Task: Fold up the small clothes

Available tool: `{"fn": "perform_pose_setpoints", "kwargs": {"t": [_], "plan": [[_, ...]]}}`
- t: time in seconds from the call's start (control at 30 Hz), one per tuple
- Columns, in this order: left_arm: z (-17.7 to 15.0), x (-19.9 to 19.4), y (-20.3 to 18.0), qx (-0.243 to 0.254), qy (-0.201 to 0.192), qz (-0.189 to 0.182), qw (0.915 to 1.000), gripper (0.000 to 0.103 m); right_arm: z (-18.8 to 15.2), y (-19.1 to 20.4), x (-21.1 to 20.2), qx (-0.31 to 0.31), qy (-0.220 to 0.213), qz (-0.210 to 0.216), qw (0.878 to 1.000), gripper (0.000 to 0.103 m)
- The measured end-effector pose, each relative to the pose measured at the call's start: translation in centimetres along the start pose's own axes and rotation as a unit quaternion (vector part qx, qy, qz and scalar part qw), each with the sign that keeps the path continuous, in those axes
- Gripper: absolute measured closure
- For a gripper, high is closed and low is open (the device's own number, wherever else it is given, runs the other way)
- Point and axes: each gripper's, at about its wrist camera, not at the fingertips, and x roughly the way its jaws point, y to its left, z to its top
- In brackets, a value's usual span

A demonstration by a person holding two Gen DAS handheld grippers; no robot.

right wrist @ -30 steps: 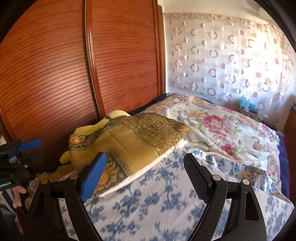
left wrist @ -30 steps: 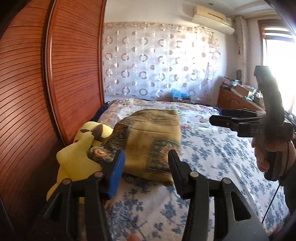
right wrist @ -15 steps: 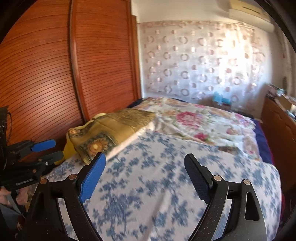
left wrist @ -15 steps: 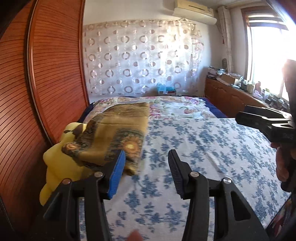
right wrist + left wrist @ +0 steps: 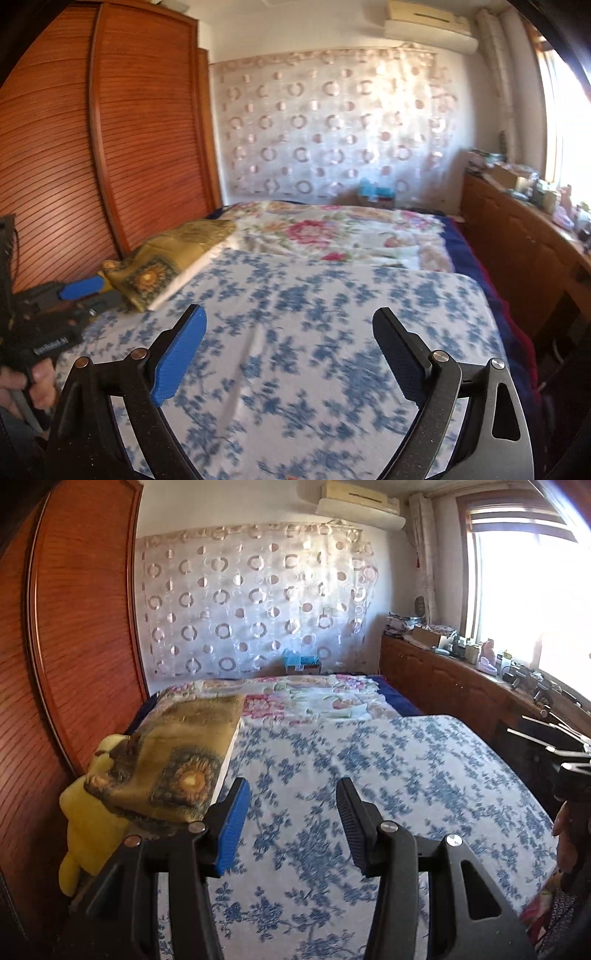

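Note:
A folded olive-gold cloth with sunflower prints [image 5: 181, 760] lies at the bed's left edge, on a yellow plush toy [image 5: 92, 823]. It also shows in the right wrist view [image 5: 170, 254]. My left gripper [image 5: 288, 830] is open and empty, above the blue-flowered sheet [image 5: 388, 775], just right of the cloth. My right gripper [image 5: 288, 354] is open and empty above the same sheet [image 5: 314, 314]. The left gripper shows at the left edge of the right wrist view [image 5: 70, 295]. No unfolded small garment is visible.
A wooden slatted wardrobe [image 5: 74, 646] runs along the left of the bed. A pink-flowered blanket [image 5: 332, 232] covers the far end. A wooden sideboard [image 5: 461, 686] with clutter stands on the right under the window. A circle-patterned curtain [image 5: 258, 605] hangs behind.
Both grippers have pulled back and swung right, away from the folded cloth, so more of the blue-flowered sheet shows. Both stayed open and empty.

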Motion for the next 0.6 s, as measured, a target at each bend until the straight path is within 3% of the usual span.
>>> {"fn": "perform_pose_setpoints", "kwargs": {"t": [0.3, 0.6], "plan": [[3.2, -2.7, -1.5, 0.002, -0.03, -0.009, 0.9995, 0.055, 0.8, -1.9, -4.4, 0.018, -0.037, -0.042, 0.998, 0.01], [3.7, -3.4, -2.2, 0.003, -0.035, -0.011, 0.9993, 0.055, 1.5, -2.5, -6.3, 0.026, -0.056, -0.057, 0.996, 0.01]]}}
